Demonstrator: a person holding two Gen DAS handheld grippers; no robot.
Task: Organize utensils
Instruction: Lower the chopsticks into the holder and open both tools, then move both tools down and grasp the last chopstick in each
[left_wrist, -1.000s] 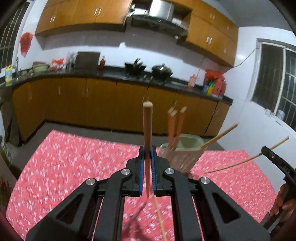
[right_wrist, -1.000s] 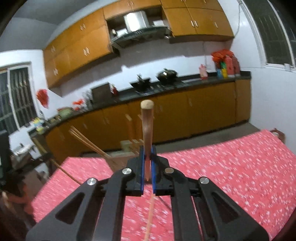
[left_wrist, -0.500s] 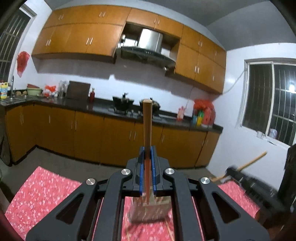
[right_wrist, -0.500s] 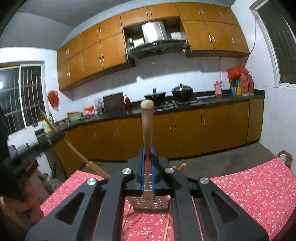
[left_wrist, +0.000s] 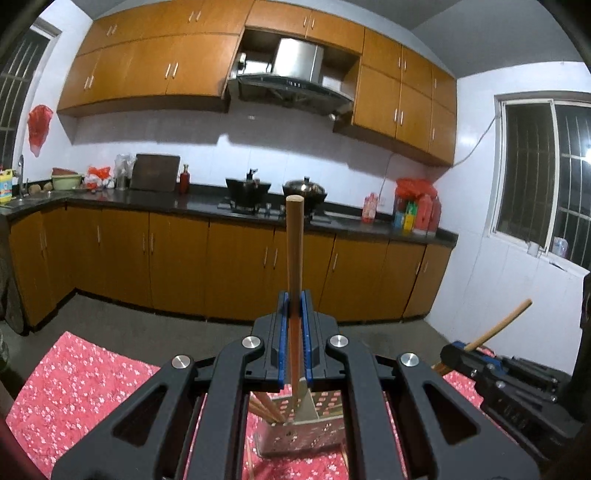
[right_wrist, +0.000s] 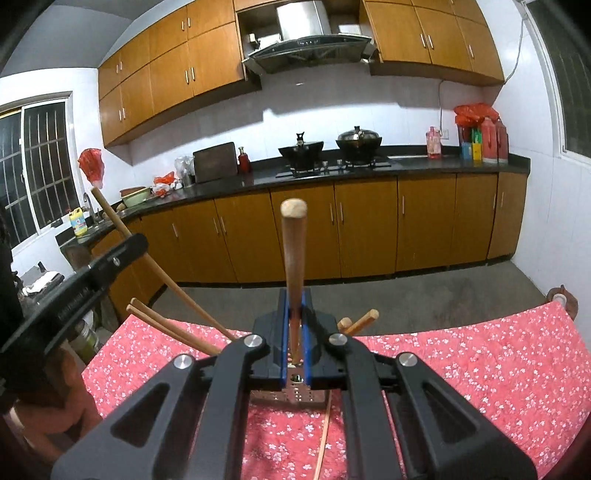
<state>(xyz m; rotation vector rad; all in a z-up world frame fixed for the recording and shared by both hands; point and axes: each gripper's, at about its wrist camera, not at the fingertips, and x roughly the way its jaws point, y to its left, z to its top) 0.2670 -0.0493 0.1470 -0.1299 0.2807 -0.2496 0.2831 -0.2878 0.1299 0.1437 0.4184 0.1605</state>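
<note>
Both jaws we hold pinched tight: our left gripper (left_wrist: 294, 314) on one wooden handle (left_wrist: 294, 251), our right gripper (right_wrist: 294, 317) on another wooden stick (right_wrist: 293, 258), above the perforated metal holder (left_wrist: 299, 435) with chopsticks (right_wrist: 170, 328), seemingly near the red floral cloth's (right_wrist: 461, 369) far edge

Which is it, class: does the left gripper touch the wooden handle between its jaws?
Touching: the left wrist view shows the left gripper clamped on the wooden handle.
</note>
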